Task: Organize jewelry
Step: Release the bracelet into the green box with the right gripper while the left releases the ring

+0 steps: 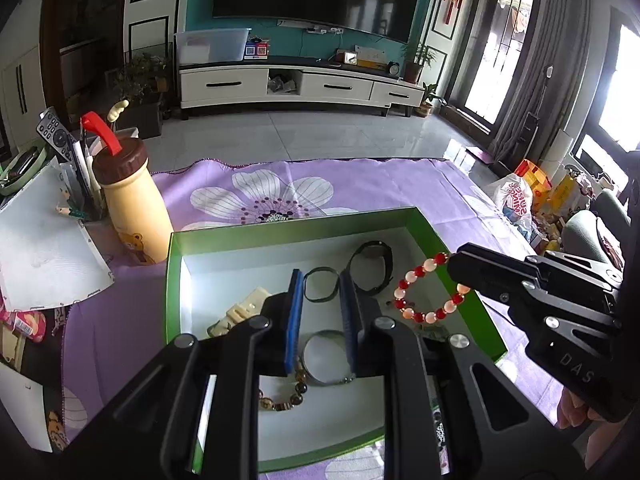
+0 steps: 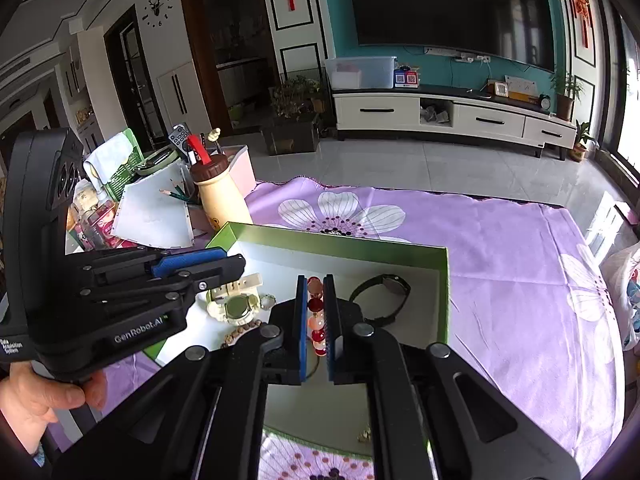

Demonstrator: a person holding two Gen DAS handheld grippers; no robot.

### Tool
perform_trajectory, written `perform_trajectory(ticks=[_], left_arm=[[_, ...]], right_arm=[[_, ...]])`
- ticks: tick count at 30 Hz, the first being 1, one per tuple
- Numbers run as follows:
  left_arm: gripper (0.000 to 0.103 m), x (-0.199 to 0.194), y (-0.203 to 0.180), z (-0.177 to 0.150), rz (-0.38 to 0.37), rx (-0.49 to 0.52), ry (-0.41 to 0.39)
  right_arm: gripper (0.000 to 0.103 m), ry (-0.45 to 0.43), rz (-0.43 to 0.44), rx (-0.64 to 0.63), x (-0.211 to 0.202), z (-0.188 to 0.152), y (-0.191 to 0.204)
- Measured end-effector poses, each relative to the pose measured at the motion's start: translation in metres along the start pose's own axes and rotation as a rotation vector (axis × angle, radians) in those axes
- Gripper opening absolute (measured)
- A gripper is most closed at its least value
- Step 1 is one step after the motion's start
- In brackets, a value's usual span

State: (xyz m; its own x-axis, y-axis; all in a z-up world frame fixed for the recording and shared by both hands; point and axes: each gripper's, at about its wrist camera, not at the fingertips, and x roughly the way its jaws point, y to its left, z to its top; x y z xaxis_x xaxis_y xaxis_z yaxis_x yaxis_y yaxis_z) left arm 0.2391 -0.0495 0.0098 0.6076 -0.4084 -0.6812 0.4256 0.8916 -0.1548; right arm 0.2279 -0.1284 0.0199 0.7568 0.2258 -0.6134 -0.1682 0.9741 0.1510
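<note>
A green box (image 1: pixel 460 272) with a white inside sits on the purple flowered cloth; it also shows in the right wrist view (image 2: pixel 440 292). My right gripper (image 2: pixel 316 312) is shut on a red and pink bead bracelet (image 1: pixel 420 292) and holds it above the box's right side. My left gripper (image 1: pixel 322 312) is open and empty above the box's middle. In the box lie a black watch (image 1: pixel 370 264), a thin black band (image 1: pixel 320 284), a cream watch (image 2: pixel 236 304), a silver bangle (image 1: pixel 324 356) and a brown bead bracelet (image 1: pixel 284 400).
A cream bottle (image 1: pixel 132 208) with a brown lid stands left of the box, next to papers, pencils and a remote (image 1: pixel 54 132). Plastic bags and boxes (image 1: pixel 528 196) lie off the cloth's right edge. A small gold item (image 2: pixel 364 436) lies on the cloth in front of the box.
</note>
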Motion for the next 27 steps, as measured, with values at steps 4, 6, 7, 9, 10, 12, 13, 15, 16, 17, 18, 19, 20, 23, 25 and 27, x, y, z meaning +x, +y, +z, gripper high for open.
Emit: perform_trajectory(ticks=[4,6,7,9,10,12,13,15,16,17,18,19,20,23,25,27], left_arm=[[0.018,0.011,0.001,0.006,0.006,0.001,0.011],[0.018,0.017,0.003,0.008,0.008,-0.002,0.020],[0.018,0.021,0.003,0.009,0.007,-0.004,0.025],[0.018,0.027,0.005,0.010,0.006,-0.007,0.039],[0.018,0.029,0.005,0.010,0.004,-0.011,0.043],[0.018,0.033,0.008,0.011,-0.001,-0.018,0.050],[0.018,0.036,0.008,0.012,-0.002,-0.020,0.055],[0.018,0.041,0.010,0.014,-0.006,-0.026,0.068],[0.018,0.043,0.011,0.015,-0.006,-0.028,0.074],[0.018,0.046,0.012,0.015,-0.005,-0.030,0.081],[0.018,0.049,0.014,0.016,-0.005,-0.033,0.089],[0.018,0.051,0.014,0.017,-0.006,-0.036,0.095],[0.018,0.054,0.015,0.017,-0.009,-0.040,0.103],[0.018,0.063,0.017,0.017,-0.002,-0.050,0.126],[0.018,0.068,0.018,0.017,0.004,-0.052,0.140],[0.018,0.072,0.018,0.016,0.010,-0.048,0.148]], right_arm=[[0.007,0.018,0.008,0.009,0.013,0.005,-0.001],[0.007,0.028,0.010,0.013,0.020,0.008,-0.002],[0.007,0.035,0.011,0.013,0.024,0.009,-0.002],[0.007,0.044,0.014,0.015,0.031,0.009,-0.003],[0.007,0.050,0.015,0.015,0.034,0.010,-0.003],[0.007,0.064,0.014,0.015,0.041,0.010,-0.003],[0.007,0.075,0.017,0.017,0.046,0.010,-0.003],[0.007,0.096,0.024,0.026,0.054,0.011,-0.005],[0.007,0.109,0.026,0.034,0.059,0.011,-0.006],[0.007,0.119,0.029,0.039,0.062,0.011,-0.007],[0.007,0.128,0.033,0.044,0.065,0.011,-0.007],[0.007,0.136,0.037,0.049,0.068,0.011,-0.008],[0.007,0.147,0.041,0.055,0.072,0.011,-0.009],[0.007,0.170,0.048,0.067,0.080,0.011,-0.010],[0.007,0.187,0.048,0.073,0.085,0.009,-0.011],[0.007,0.200,0.049,0.079,0.089,0.008,-0.013]])
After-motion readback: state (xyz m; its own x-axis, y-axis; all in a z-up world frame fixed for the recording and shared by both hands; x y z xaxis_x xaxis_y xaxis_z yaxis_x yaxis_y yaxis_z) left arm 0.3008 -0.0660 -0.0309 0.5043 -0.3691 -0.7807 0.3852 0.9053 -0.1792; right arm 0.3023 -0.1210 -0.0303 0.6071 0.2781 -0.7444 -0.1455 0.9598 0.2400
